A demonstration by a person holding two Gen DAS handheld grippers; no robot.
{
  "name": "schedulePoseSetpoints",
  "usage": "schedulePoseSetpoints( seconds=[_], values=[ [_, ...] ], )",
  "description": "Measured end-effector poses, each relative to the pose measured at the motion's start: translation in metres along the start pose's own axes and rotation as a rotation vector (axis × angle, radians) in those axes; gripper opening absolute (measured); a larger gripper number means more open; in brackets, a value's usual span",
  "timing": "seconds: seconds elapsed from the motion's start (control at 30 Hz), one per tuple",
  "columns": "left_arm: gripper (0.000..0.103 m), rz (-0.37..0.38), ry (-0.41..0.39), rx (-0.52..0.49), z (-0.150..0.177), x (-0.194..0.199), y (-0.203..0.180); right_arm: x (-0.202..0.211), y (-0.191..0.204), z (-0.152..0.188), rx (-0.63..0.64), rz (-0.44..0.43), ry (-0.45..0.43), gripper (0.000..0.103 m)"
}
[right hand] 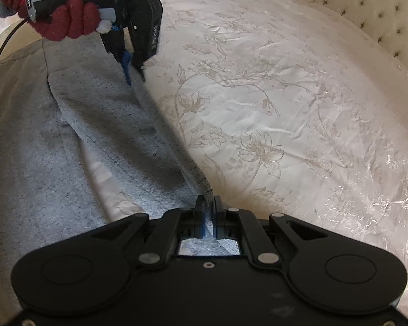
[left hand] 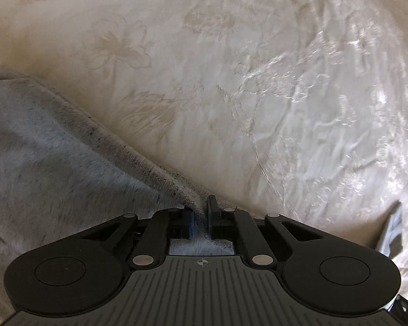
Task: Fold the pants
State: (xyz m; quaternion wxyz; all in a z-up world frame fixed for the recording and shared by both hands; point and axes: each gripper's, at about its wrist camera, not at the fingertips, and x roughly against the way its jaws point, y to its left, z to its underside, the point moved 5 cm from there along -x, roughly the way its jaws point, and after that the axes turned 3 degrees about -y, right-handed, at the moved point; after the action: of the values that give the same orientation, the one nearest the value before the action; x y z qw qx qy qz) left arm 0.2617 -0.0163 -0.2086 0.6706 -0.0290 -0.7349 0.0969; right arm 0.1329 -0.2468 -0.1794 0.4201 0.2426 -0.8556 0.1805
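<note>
Cream satin bedspread (right hand: 272, 103) with a woven floral pattern covers the bed and fills most of both views. A tufted headboard (right hand: 389, 19) stands at the far right edge of the right wrist view.

Grey marl pants (right hand: 40, 146) lie spread on the bedspread, occupying the left side of each view. One edge of the fabric is raised off the bed and runs as a taut ridge between the two claws.

Left claw (right hand: 134, 77): seen from the right wrist view, it points downward at the far end of the ridge, held by a hand in a red glove (right hand: 59, 8). In its own view the left claw (left hand: 200, 218) is clenched on the pants (left hand: 40, 157) edge; fabric passes between the fingers and shows in the gap behind them.

Right claw (right hand: 209, 217): clenched on the near end of the same edge. The fabric is pinched between the blue-faced pads (right hand: 204, 224), with the rest of the garment extending forward and to the left.
</note>
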Motion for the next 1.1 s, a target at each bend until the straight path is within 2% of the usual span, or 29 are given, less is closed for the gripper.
schedulePoseSetpoints(
  seconds=[0.1, 0.2, 0.33, 0.4, 0.53, 0.67, 0.73, 0.8, 0.97, 1.1],
  values=[
    [0.004, -0.016, -0.071, -0.079, 0.034, 0.027, -0.001, 0.012, 0.007, 0.003, -0.029, -0.004, -0.004, 0.006],
    [0.004, -0.013, -0.126, -0.137, 0.083, 0.053, 0.004, 0.029, 0.022, 0.015, -0.081, -0.013, 0.005, 0.006],
    [0.004, 0.000, -0.115, -0.150, 0.148, 0.071, 0.025, 0.044, 0.045, 0.038, -0.182, -0.031, 0.037, 0.007],
    [0.004, -0.012, -0.098, -0.150, 0.165, 0.070, 0.035, 0.049, 0.057, 0.050, -0.242, -0.039, 0.059, 0.007],
    [0.004, -0.054, -0.071, -0.160, 0.189, 0.053, 0.044, 0.053, 0.079, 0.070, -0.356, -0.048, 0.110, 0.015],
    [0.004, -0.060, -0.097, -0.182, 0.184, 0.051, 0.042, 0.074, 0.069, 0.070, -0.549, -0.051, 0.043, 0.019],
    [0.004, -0.062, -0.120, -0.203, 0.182, 0.054, 0.039, 0.084, 0.054, 0.066, -0.641, 0.001, 0.000, 0.025],
    [0.004, -0.051, -0.128, -0.212, 0.180, 0.055, 0.037, 0.084, 0.030, 0.061, -0.702, 0.112, -0.023, 0.027],
    [0.004, -0.062, -0.122, -0.227, 0.180, 0.053, 0.034, 0.050, -0.026, 0.054, -0.855, 0.327, 0.019, 0.029],
    [0.004, -0.063, -0.113, -0.224, 0.182, 0.051, 0.033, 0.013, -0.059, 0.057, -0.937, 0.414, 0.106, 0.029]
  ],
)
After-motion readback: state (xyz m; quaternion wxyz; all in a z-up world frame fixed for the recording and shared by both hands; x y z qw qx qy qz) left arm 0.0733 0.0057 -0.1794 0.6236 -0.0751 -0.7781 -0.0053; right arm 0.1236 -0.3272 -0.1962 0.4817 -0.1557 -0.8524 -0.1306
